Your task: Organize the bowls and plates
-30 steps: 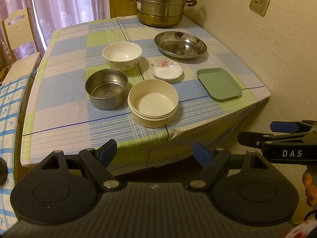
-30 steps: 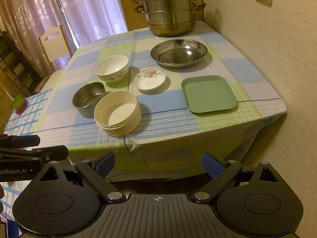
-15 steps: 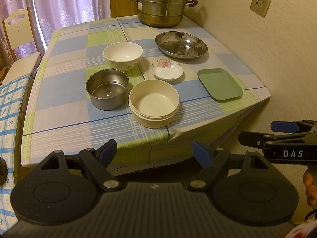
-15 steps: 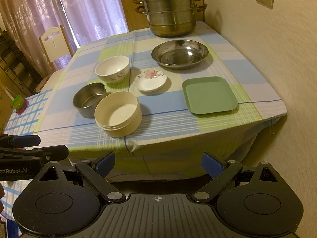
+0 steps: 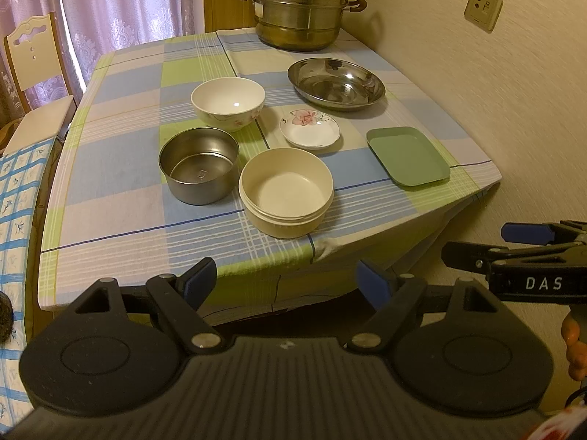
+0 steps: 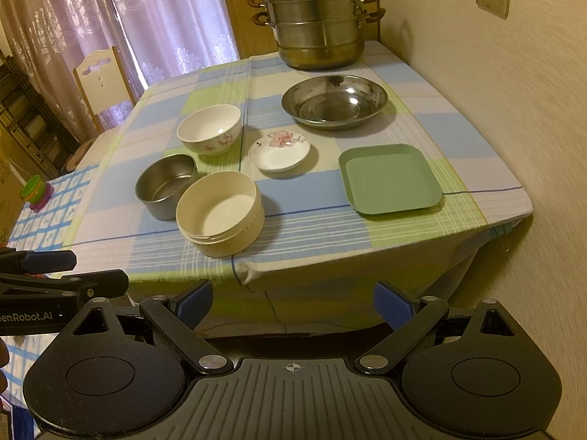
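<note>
On the checked tablecloth stand a cream round bowl [image 5: 286, 192] [image 6: 220, 212] near the front edge, a steel bowl [image 5: 199, 165] [image 6: 165, 185] left of it, a white flowered bowl [image 5: 228, 102] [image 6: 210, 134] behind, a small flowered saucer [image 5: 310, 132] [image 6: 279, 150], a green square plate [image 5: 408, 156] [image 6: 389, 179] at the right and a wide steel dish [image 5: 336, 83] [image 6: 334, 101] at the back. My left gripper [image 5: 286, 280] and my right gripper [image 6: 291, 302] are open and empty, in front of the table's edge, below the dishes.
A large steel steamer pot [image 5: 301, 7] [image 6: 315, 22] stands at the table's back against the wall. The wall runs along the table's right side. A chair [image 5: 33, 69] and curtains are at the back left. Another patterned surface [image 6: 44, 216] lies left of the table.
Both grippers have crept slightly toward the table; the dishes have not moved.
</note>
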A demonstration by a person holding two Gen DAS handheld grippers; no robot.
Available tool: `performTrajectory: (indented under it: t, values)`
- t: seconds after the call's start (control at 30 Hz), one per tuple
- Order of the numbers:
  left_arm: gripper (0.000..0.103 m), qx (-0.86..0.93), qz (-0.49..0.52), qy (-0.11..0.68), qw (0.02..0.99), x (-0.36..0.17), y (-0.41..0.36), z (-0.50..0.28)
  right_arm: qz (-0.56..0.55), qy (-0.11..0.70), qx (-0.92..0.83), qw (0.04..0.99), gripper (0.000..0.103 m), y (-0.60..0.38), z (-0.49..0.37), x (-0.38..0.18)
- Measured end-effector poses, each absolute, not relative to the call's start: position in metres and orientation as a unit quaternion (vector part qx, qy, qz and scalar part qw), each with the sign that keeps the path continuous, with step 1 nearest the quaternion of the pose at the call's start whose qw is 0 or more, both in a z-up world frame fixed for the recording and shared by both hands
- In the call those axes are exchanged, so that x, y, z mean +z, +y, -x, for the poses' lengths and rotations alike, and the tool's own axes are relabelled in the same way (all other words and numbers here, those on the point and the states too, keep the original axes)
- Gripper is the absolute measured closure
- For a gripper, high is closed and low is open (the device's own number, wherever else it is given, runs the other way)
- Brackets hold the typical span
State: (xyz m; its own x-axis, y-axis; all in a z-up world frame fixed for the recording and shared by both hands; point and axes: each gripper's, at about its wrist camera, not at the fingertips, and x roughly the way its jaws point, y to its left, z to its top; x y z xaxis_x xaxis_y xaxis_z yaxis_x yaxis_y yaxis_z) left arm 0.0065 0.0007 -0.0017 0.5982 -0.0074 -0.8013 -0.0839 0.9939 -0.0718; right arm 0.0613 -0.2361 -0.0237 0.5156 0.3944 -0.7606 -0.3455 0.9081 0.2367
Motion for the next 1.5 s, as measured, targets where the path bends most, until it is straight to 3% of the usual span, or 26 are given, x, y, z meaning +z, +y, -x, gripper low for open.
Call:
performTrajectory:
  t: [1.5]
  values:
    - [0.025, 0.020, 0.053, 0.455, 0.889, -0.008, 0.001, -0.021, -0.027, 0.444, 0.214, 0.870, 0.009, -0.235, -0.065, -0.023]
